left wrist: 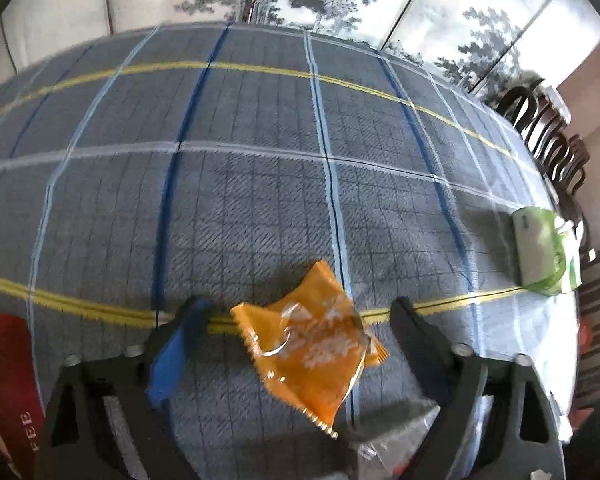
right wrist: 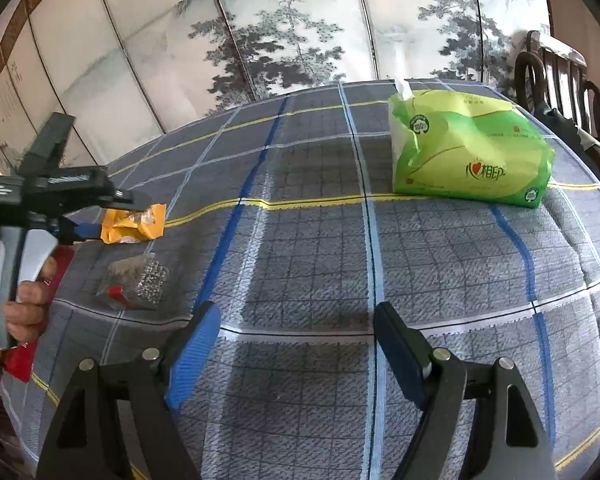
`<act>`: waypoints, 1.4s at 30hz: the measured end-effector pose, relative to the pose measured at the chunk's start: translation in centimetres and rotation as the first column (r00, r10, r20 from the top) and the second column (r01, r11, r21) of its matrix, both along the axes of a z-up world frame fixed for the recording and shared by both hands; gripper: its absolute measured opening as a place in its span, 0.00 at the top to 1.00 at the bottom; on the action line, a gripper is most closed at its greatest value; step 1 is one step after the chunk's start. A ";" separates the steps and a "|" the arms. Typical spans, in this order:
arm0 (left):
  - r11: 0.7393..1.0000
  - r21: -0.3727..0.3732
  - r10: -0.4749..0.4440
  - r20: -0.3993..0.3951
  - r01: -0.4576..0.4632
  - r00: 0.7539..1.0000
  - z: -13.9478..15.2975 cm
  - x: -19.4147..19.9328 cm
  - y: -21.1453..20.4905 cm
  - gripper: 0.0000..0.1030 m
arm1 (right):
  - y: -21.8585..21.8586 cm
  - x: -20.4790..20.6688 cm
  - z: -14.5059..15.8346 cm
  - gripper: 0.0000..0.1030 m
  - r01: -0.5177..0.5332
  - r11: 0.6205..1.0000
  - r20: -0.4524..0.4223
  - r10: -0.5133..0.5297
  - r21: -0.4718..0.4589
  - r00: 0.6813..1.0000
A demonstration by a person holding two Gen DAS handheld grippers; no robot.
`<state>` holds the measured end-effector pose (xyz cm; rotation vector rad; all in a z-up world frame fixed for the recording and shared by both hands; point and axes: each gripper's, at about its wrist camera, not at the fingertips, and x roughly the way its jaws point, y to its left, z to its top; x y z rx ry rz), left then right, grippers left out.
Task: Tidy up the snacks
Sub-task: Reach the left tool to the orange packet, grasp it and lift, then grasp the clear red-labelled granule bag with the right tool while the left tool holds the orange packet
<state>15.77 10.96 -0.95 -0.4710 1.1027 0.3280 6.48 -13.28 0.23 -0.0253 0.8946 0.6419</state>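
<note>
An orange snack packet point(left wrist: 316, 344) lies between the fingers of my left gripper point(left wrist: 300, 312), which is open; the fingers do not press it. In the right wrist view the same packet point(right wrist: 134, 224) sits at the left gripper's tips point(right wrist: 96, 222), just above the plaid tablecloth point(right wrist: 300, 240). A clear packet with silver-grey contents and a red corner point(right wrist: 138, 282) lies on the cloth below it. My right gripper point(right wrist: 296, 320) is open and empty over bare cloth at the table's middle.
A green tissue pack point(right wrist: 472, 148) stands at the right, also in the left wrist view point(left wrist: 544, 252). A red package point(left wrist: 4, 380) lies at the left edge. Dark wooden chairs point(right wrist: 560, 80) line the right side. A painted screen stands behind the table.
</note>
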 end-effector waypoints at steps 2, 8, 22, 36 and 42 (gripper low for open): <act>0.998 0.053 -0.042 -0.025 0.043 0.999 0.2 0.3 -0.5 0.58 | -0.1 0.0 0.0 0.22 0.001 1.000 -0.001 -0.001 0.004 1.000; 0.998 0.056 -0.024 0.031 0.022 0.999 1.4 -2.7 -1.6 0.67 | -0.3 0.3 -0.1 0.22 0.010 1.000 -0.005 -0.010 0.000 1.000; 0.994 -0.013 0.106 0.134 -0.106 0.985 6.7 -17.4 -3.4 0.66 | 1.8 -3.9 2.4 0.22 -0.373 0.927 0.166 0.360 0.051 0.918; 0.990 -0.033 0.142 0.146 -0.139 0.979 8.6 -23.5 -4.5 0.66 | 15.5 -4.0 3.1 0.22 -0.793 0.384 0.057 0.911 -0.472 0.408; 0.992 0.010 0.125 0.152 -0.128 0.980 9.0 -23.5 -4.9 0.66 | 18.7 -1.7 0.0 0.28 -0.835 0.318 -0.116 0.906 -0.449 0.407</act>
